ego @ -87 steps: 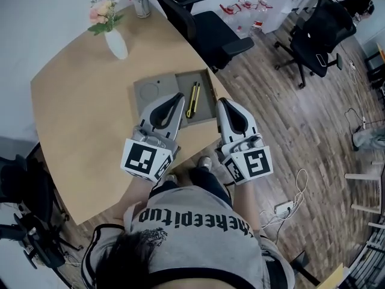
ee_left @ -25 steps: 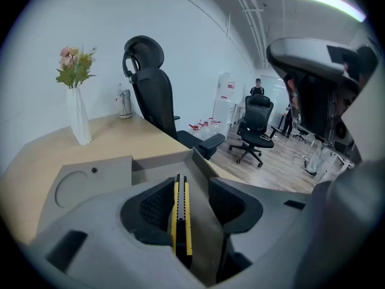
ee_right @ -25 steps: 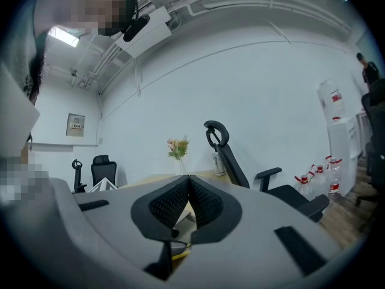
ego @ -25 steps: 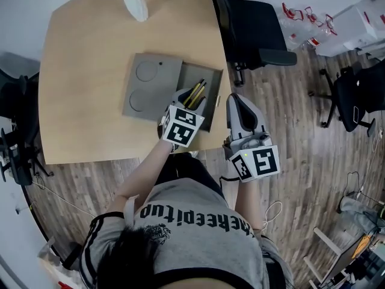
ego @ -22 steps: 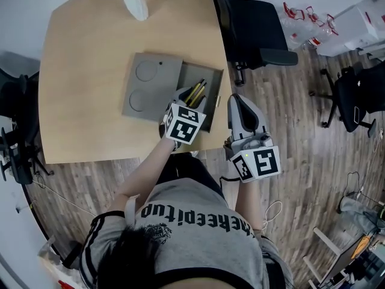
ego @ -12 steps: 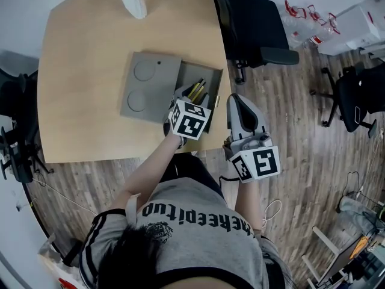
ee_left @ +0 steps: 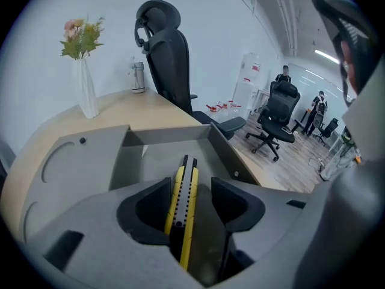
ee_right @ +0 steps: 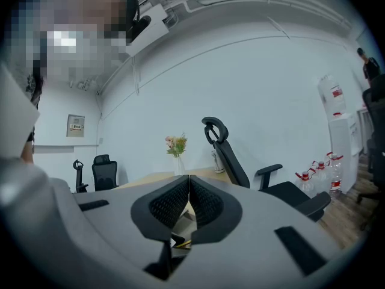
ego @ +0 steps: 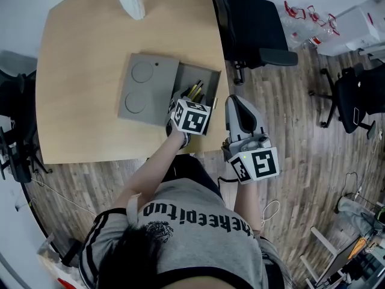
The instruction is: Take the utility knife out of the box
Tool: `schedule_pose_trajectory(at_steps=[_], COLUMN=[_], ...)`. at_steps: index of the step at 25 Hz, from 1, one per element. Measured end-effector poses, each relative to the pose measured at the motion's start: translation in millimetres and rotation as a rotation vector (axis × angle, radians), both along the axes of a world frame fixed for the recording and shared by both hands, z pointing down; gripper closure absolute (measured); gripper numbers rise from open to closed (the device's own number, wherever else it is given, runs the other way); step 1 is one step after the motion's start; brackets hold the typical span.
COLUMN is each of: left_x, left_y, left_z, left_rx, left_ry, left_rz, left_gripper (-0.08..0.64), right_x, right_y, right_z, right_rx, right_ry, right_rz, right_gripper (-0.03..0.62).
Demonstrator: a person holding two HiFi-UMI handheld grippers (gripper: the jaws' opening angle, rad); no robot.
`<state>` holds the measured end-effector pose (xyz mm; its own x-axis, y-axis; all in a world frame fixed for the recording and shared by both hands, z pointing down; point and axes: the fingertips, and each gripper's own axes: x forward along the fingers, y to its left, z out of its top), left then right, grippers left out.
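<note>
Far left there's a white vase (ego: 130, 3) with some greenery at the back of the tan surface (ego: 78, 71). Moving right, a flat grey box (ego: 144, 89) sits on that surface near its right edge. Its left half is a panel with two round recesses, and its right half is an open compartment.

The utility knife (ego: 194, 91) lies in that compartment, yellow with a dark strip down the middle, lengthwise and flat on the bottom. So it's not out of the box yet.

The left gripper (ee_left: 191, 185) is tipped steeply down into the compartment, right over the knife. Its jaws have just been opening and stand wide apart. The knife runs between them, with a gap on each side, so the pads aren't pressing on it.

Further right, the right gripper (ee_right: 189, 188) hangs just off the surface's edge, beside the box and roughly level. Its jaws are together with nothing between them.

Past that, a black office chair (ego: 252, 23) stands on the wood floor (ego: 301, 101).
</note>
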<state>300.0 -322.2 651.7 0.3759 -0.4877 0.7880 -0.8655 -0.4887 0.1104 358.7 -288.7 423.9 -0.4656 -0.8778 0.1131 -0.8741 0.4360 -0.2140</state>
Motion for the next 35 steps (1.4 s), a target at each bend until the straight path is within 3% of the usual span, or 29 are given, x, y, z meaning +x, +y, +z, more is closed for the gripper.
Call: schedule_pose_trajectory(at_steps=[11,14,18,28,35], left_x=[3.4,7.6,7.5,-0.5,2.4], left_y=[-1.3,0.7,0.9,-0.7,2.7], left_z=[5.8,6.0,3.8,-28.2,-69.4], left_rx=[-0.023,-0.011,0.003,0.083,0.192], left_ry=[-0.038,-0.054,-0.051,0.107,0.203], left_rz=[0.026,0.071,0.095,0.046,0.094], left_gripper=[0.359,0.411,0.423,0.434,0.434], right_x=[-0.1,-2.6,-2.2,-0.6,-5.4], right_y=[-4.5,-4.2,-2.1,1.2,6.8], right_z=[-0.8,-2.6,-6.5,-4.7,-3.3], right_rx=[0.005,0.010,0.017,0.013,0.009], right_ry=[-0.009,-0.009,-0.007,0.005,0.016], right_rz=[-0.013,-0.014,-0.006,0.020,0.037], right_gripper=[0.584,0.584,0.584,0.584,0.584])
